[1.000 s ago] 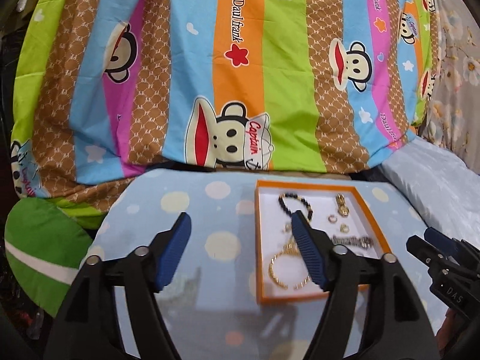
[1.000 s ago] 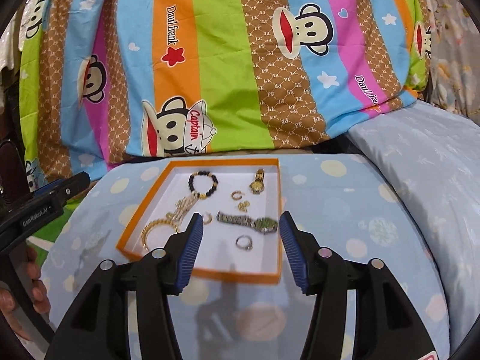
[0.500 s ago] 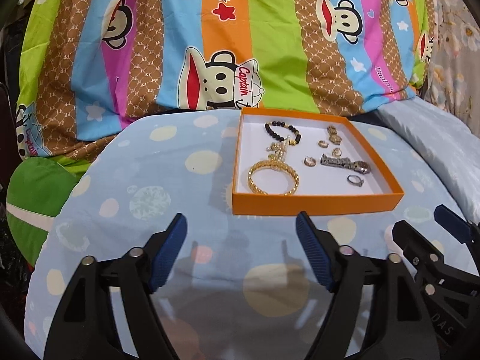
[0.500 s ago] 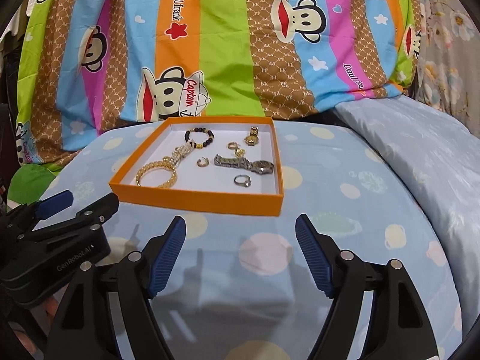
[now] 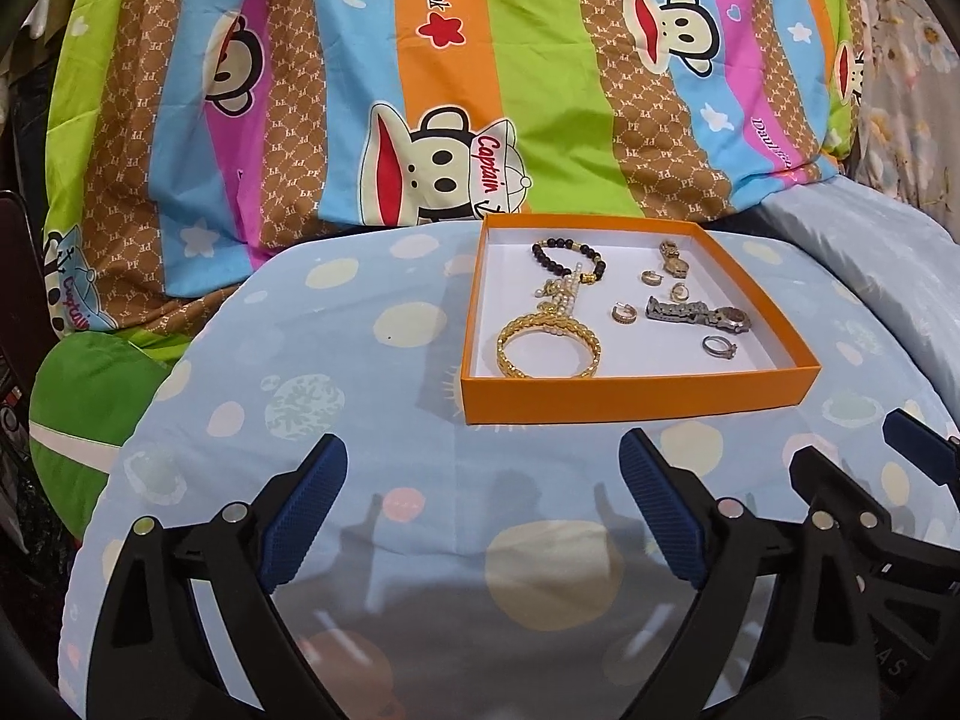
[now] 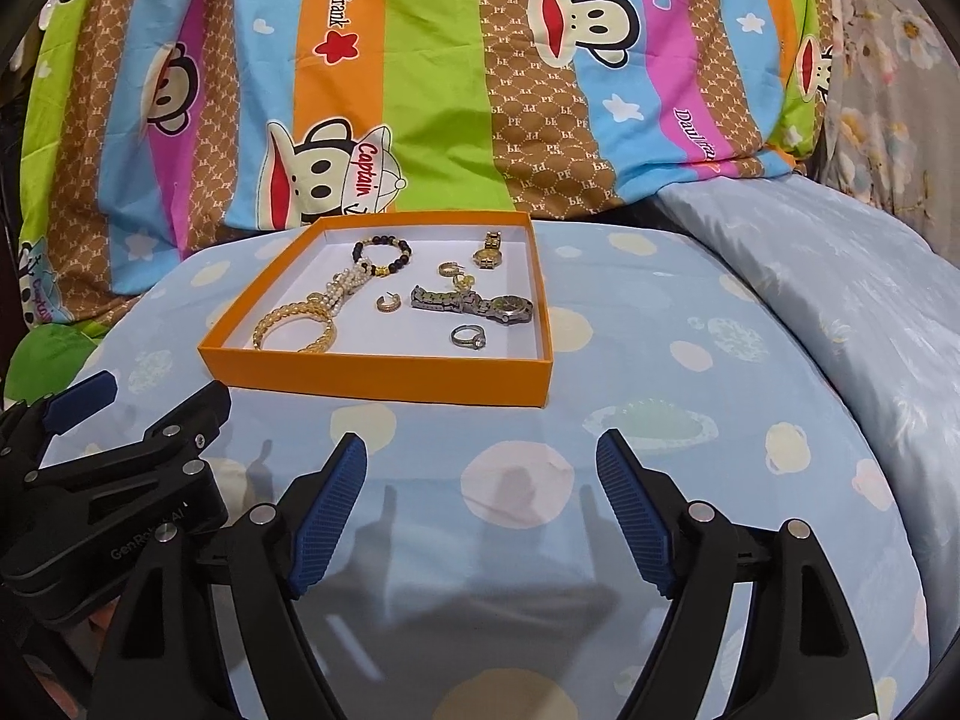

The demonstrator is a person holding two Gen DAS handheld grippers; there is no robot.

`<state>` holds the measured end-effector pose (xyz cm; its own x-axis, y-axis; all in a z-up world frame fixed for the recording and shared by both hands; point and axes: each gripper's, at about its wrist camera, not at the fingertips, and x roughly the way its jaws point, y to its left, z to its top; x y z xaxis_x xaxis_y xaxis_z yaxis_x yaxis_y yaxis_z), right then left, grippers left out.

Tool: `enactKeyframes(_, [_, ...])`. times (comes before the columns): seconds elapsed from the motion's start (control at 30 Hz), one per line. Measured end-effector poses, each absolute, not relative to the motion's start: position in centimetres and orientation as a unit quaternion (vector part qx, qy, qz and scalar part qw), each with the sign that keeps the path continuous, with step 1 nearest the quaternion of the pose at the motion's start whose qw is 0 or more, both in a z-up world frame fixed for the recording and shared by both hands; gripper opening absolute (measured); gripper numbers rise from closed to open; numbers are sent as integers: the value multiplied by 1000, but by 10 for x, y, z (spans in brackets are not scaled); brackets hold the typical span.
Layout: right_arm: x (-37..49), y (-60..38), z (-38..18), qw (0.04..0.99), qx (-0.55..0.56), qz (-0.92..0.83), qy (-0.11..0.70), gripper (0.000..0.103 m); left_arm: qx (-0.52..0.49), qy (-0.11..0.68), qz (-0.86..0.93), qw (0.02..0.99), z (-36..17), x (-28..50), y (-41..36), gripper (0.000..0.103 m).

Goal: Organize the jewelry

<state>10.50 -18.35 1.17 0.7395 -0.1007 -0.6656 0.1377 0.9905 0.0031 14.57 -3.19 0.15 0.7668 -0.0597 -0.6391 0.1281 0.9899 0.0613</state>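
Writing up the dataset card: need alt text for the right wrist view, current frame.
A shallow orange cardboard tray sits on a blue dotted cloth, holding a gold bangle, a black bead bracelet, a silver wristwatch and a silver ring. The right gripper hangs open and empty short of the tray; its jaws have just been opening.

You had the tray (image 5: 636, 399) sitting on the table cover (image 5: 384, 396), with the bedsheet (image 5: 540, 90) hanging behind it. Inside the tray, the bead bracelet (image 5: 555, 258) lay at the back left and the bangle (image 5: 549, 345) at the front left, a pearl chain (image 5: 564, 291) running between them. The watch (image 5: 699, 312) lay on the right, the ring (image 5: 719, 347) just in front of it.
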Motion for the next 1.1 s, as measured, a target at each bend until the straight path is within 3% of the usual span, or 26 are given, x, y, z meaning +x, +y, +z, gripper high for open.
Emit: enactKeyframes(1.1, [104, -178, 15, 934, 3, -77, 350, 80, 62, 337, -27, 939, 2, 146, -31, 91])
